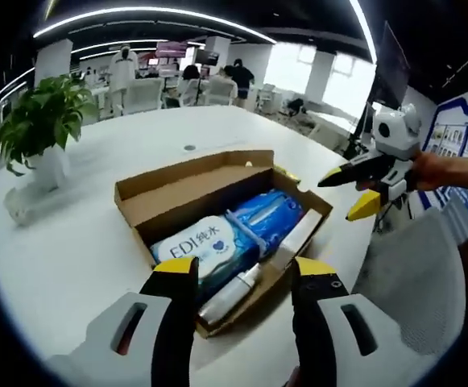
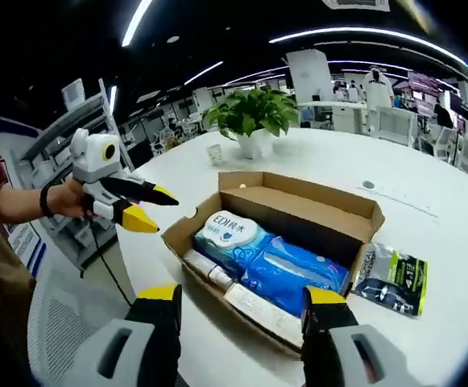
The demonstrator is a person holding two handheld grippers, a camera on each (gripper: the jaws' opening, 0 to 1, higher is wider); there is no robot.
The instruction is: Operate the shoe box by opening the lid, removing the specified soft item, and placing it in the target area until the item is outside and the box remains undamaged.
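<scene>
The left gripper [image 1: 238,278] hovers low over the near rim of the shoe box [image 1: 217,205], its yellow-tipped jaws spread apart with nothing between them. In the right gripper view it [image 2: 151,205] is held out level by a hand [image 2: 66,198], off the table's edge and just short of the box's end, jaws parted.

The right gripper [image 2: 242,305] hangs over the table edge facing the box's long side, jaws wide apart and empty. In the left gripper view it [image 1: 348,195] is held by a hand [image 1: 431,171] beyond the far corner of the box, tips aimed at it, not touching.

The shoe box [image 2: 278,242] is brown cardboard, lid folded back and lying open. It sits on the white round table [image 1: 72,242] near the edge, its long axis running roughly along that edge.

Inside, a white wet-wipes pack [image 1: 197,246] printed "EDI" and a blue soft pack [image 1: 267,216] lie side by side, with a slim white tube [image 1: 232,294] and a flat pale carton [image 1: 298,234] along one wall.

A green-and-black sachet [image 2: 393,278] lies on the table just beside the box's end. A potted plant [image 2: 254,117] stands well apart from it.
</scene>
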